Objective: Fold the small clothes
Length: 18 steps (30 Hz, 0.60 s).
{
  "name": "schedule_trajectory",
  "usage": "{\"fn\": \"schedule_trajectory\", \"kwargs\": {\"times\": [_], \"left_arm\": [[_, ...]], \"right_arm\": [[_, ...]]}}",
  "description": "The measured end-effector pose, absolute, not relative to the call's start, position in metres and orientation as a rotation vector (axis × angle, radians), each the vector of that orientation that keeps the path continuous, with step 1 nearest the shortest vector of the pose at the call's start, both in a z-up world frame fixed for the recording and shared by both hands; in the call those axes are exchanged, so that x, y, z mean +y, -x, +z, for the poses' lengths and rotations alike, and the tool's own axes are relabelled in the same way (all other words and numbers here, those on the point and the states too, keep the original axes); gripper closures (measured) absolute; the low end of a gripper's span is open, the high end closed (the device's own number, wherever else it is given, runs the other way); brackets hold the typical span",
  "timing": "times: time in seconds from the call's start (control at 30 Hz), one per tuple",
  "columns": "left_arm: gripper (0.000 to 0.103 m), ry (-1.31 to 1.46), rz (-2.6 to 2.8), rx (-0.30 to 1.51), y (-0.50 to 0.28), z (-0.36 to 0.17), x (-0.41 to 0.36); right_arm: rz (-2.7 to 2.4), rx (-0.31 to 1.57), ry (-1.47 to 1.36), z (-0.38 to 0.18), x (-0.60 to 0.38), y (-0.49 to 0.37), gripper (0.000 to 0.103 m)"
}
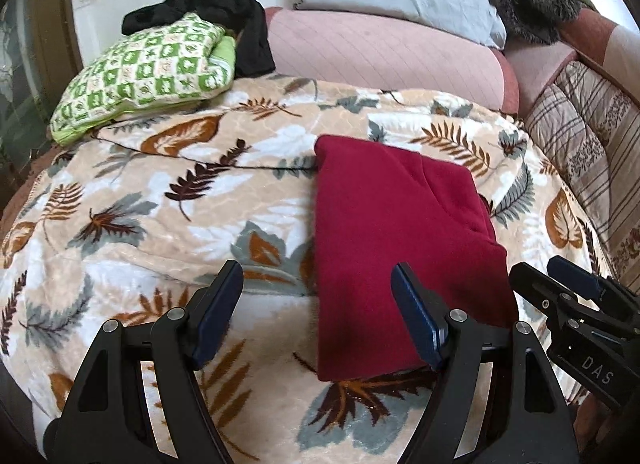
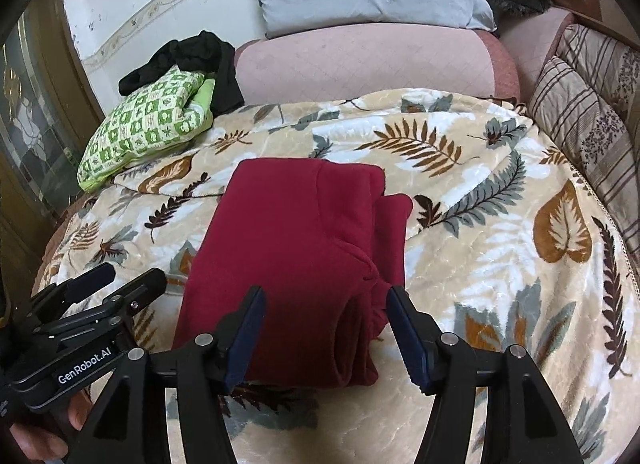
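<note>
We had both tools spread wide with nothing held: the left tool (image 1: pixel 316 304) hovered low over the near left edge of the folded dark red fleece garment (image 1: pixel 396 248), one blue pad above the cloth and the other over the bedding, while the right tool (image 2: pixel 324 328) sat low in front of the same garment's near right corner, its jaws either side of the stacked layers there without clamping them. In the left wrist view the right tool appeared just beside us at the lower right, so we judged the two hands were held close together, both angled down and forward at the near hem. The garment lay flat in the middle of the beige leaf-patterned fleece blanket (image 2: pixel 500 264) on the bed, already a compact rectangle with several layers showing along its right edge. We took that piece to be essentially folded; perhaps a last tidy or setting aside remained. Farther back, a green-and-white checked fabric bundle (image 2: pixel 148 128) and a crumpled black garment (image 2: pixel 200 56) rested near the pink bolster (image 2: pixel 360 64), and the black one looked unfolded, so work seemed left.
</note>
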<state>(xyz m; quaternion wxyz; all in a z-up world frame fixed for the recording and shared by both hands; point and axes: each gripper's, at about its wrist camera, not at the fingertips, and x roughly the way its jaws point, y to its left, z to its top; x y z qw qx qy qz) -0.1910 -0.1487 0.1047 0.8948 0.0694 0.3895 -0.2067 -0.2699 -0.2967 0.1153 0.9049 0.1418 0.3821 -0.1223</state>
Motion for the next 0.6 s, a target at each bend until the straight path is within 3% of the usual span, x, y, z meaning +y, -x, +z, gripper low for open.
{"fn": "schedule_trajectory", "kwargs": {"times": [0.6], "left_arm": [[0.027,-0.177,-0.431,0.803,0.1946,0.1093,-0.1487]], "right_arm": [[-0.251,0.796,-0.283,0.1190,-0.2940,0.2718,0.042]]}}
